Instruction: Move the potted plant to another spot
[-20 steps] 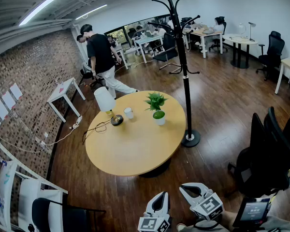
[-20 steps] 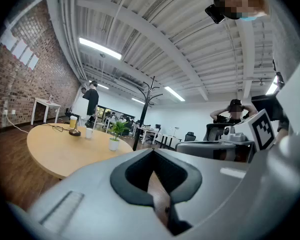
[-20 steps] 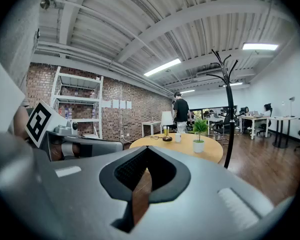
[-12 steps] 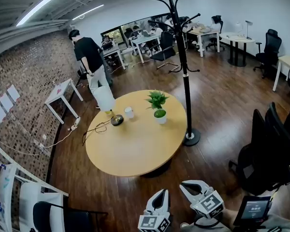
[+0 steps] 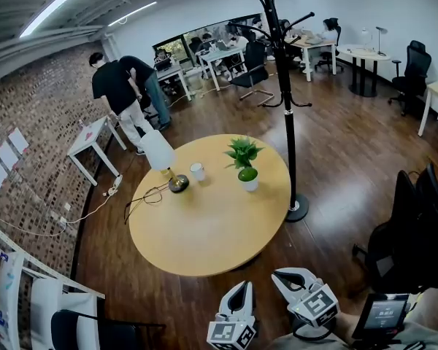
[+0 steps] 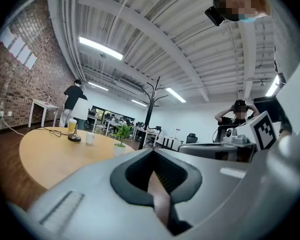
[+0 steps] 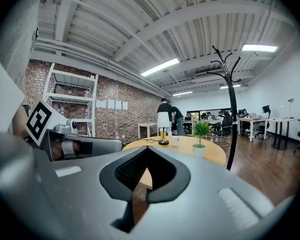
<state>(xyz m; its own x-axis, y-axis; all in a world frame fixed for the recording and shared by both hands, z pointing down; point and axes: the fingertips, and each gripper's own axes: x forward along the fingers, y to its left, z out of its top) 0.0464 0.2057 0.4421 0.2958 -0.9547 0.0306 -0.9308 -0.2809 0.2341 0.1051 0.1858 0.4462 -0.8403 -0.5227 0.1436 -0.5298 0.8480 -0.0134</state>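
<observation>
Left tool point(image 5: 241, 289): low at the near edge of the head view, short of the desk point(image 5: 204, 232); its jaws are pressed together tip to tip with nothing between them; it points about level toward the desk.
Right tool point(image 5: 282, 276): just beside the left one, on its right; its jaws are likewise closed and empty; its marker cube sits behind them.
Potted plant point(image 5: 246, 165): upright on the far right part of the desk; green leaves above a small white pot; well apart from both tools and touched by neither.
Desk: round, light wood, standing on a dark wood floor.
Cup point(image 5: 197, 171): white, on the desk left of the plant, between it and the lamp.
Lamp point(image 5: 163, 160): white shade over a dark round base, at the far left of the desk; a dark cable point(image 5: 147, 194) loops beside its base and runs off the desk edge.
Coat stand point(image 5: 287, 100): black, on the floor just right of the desk.
People point(image 5: 118, 93): two in dark tops, beyond the desk by the brick wall, near a small white table point(image 5: 93, 135).
Office chair point(image 5: 416, 232): black, at the right edge, well clear of the desk.
</observation>
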